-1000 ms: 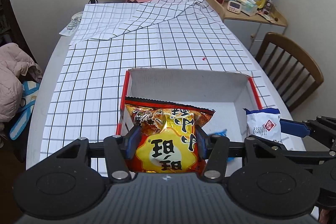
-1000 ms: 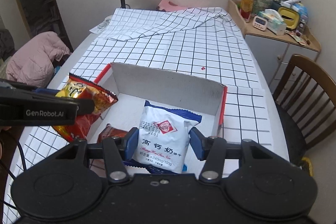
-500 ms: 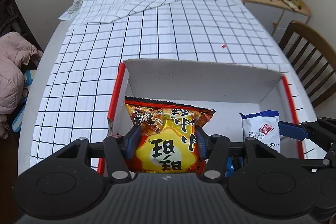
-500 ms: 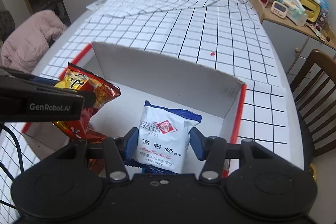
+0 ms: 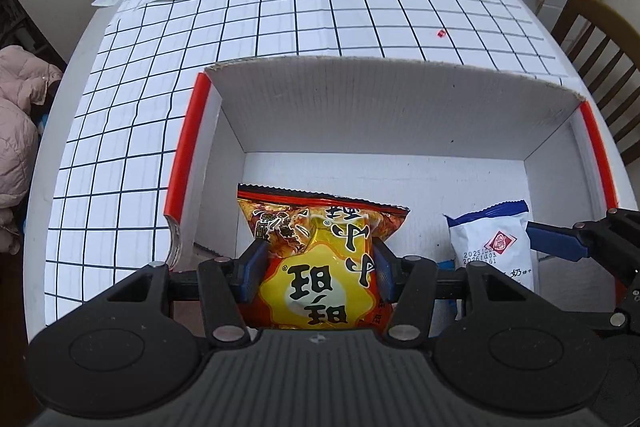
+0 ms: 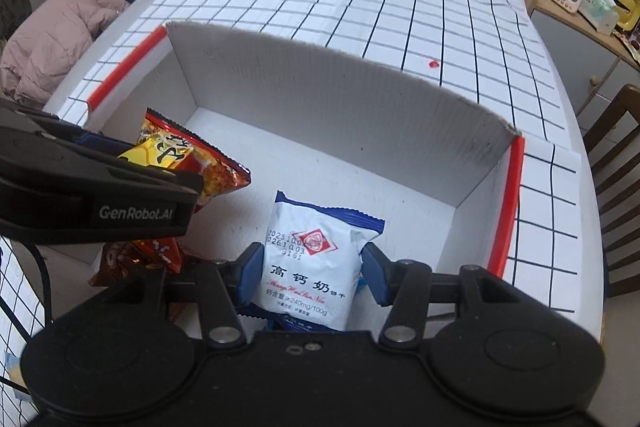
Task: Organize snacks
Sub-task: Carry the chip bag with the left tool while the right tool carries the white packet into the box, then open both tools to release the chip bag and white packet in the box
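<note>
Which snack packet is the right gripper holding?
The white-and-blue packet, pinched in the right gripper. The yellow-and-red packet is in the left gripper; a dark red one lies loose below.

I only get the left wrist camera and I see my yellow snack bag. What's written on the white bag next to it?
Observer: On the right wrist view the white bag shows whole: a red diamond logo, a printed date code, then Chinese characters and "240mg/100g". The right gripper is shut on it.
Child: Is anything under my yellow bag?
Observer: Yes. Below the yellow bag in the left gripper, a dark red snack packet lies at the box's near left corner.
Child: Is the box's right wall white too?
Observer: The box has a white right wall with a red top edge.
</note>
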